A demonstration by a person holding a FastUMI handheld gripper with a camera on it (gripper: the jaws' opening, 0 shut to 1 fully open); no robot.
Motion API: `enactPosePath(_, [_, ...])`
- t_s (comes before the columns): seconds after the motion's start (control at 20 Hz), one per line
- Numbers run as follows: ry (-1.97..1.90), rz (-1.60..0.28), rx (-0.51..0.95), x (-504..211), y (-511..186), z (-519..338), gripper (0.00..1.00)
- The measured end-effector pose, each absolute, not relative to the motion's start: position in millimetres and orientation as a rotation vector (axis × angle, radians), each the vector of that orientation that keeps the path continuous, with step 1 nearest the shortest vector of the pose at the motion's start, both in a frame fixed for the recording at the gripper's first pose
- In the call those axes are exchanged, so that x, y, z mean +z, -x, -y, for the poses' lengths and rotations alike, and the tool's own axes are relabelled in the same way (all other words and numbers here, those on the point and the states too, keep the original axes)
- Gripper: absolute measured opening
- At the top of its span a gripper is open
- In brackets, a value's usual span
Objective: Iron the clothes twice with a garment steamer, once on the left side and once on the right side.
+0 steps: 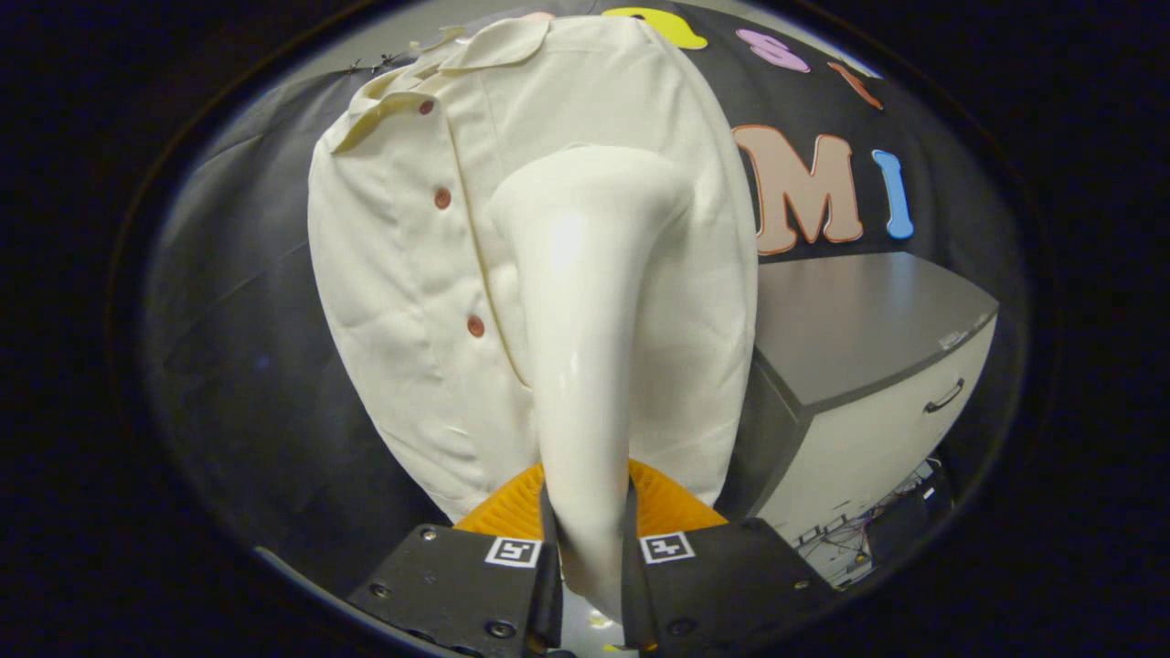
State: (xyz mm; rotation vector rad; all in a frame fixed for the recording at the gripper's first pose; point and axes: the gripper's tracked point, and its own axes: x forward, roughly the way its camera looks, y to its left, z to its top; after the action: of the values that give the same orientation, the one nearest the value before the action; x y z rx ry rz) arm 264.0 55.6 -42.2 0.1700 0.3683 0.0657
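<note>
Garment steamer (585, 302) clamped by its handle between both fingers of the gripper (590, 539), head pressed against the hanging cream shirt (402, 274) just ahead, right of the button row, cabinet (877, 366) seen beside

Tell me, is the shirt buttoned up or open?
Buttoned up. The shirt front is closed along its buttons. The gripper fingers clamp the steamer.

Even, soft light; glare on the steamer (585, 302); fisheye bends edges, perhaps slightly blurred

one shirt (402, 274), one steamer (585, 366), one cabinet (868, 366), three buttons (442, 198)
</note>
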Motion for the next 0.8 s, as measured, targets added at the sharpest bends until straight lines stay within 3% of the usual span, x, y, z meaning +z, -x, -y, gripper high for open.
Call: enactPosePath(0.8, [-0.242,-0.613,0.058,-176.5,-221.6,-42.2,0.26])
